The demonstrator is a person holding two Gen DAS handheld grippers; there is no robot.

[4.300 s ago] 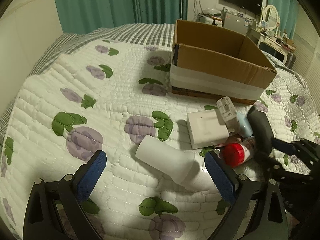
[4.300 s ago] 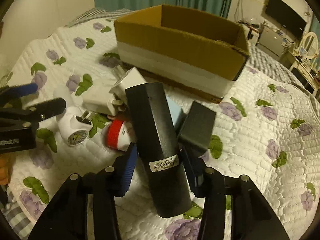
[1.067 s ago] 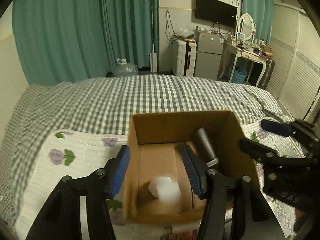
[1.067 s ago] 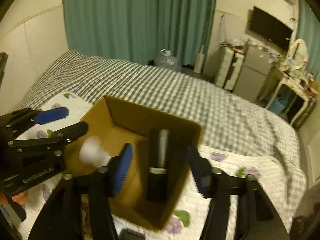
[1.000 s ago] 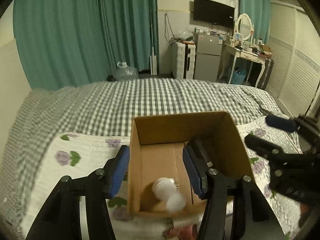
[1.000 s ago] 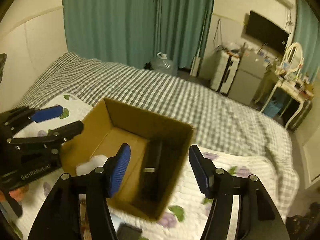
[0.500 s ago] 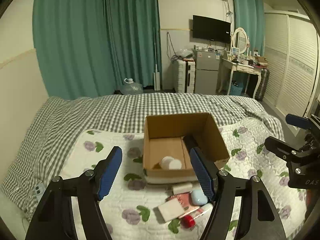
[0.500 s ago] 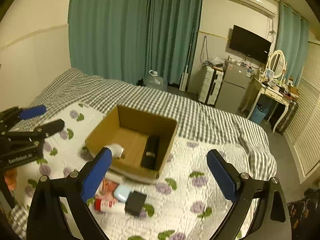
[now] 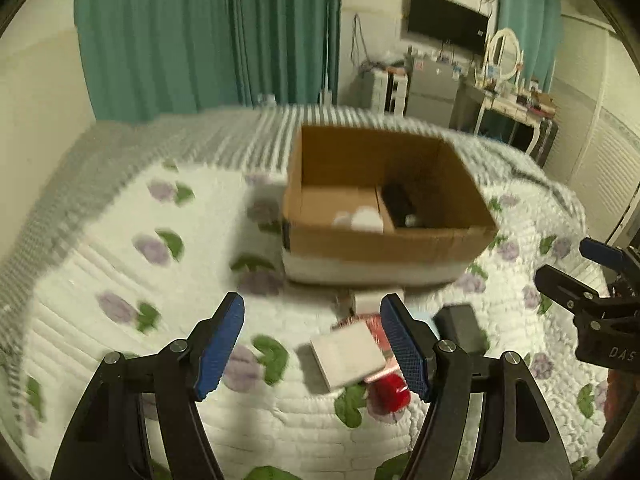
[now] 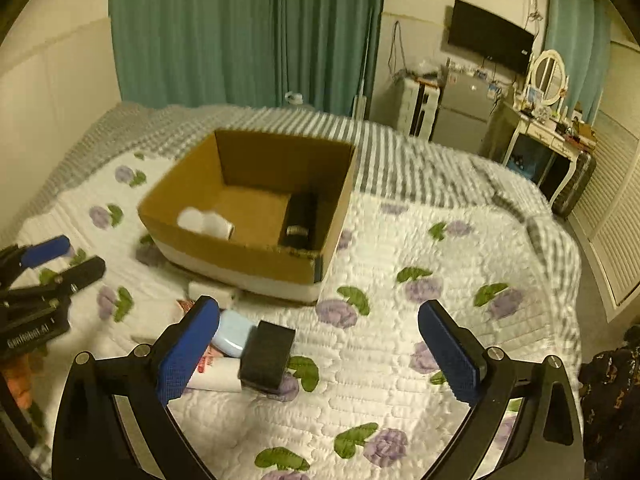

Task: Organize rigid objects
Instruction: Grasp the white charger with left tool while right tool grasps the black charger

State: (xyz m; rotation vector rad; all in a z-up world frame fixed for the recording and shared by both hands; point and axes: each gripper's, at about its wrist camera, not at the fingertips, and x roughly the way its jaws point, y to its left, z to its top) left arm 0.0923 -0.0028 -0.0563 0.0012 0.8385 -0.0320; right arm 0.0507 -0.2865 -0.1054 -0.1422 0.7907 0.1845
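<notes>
Reading "GenRobot.AI", the left tool (image 10: 44, 264) and right tool (image 10: 320, 348) gape wide, empty, above the quilt (image 10: 440, 260).

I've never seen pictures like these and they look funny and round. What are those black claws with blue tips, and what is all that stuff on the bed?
The claws are two grabber tools a person holds, one per hand. Each carries a round-view camera looking along its fingers. One picture is from the left gripper, the other from the right gripper. Both are open, holding nothing. On the flowered quilt sits a cardboard box containing a white plug adapter and a black tube. In front lie a black box, a pale blue case, a flat white box and a red-capped bottle.
</notes>
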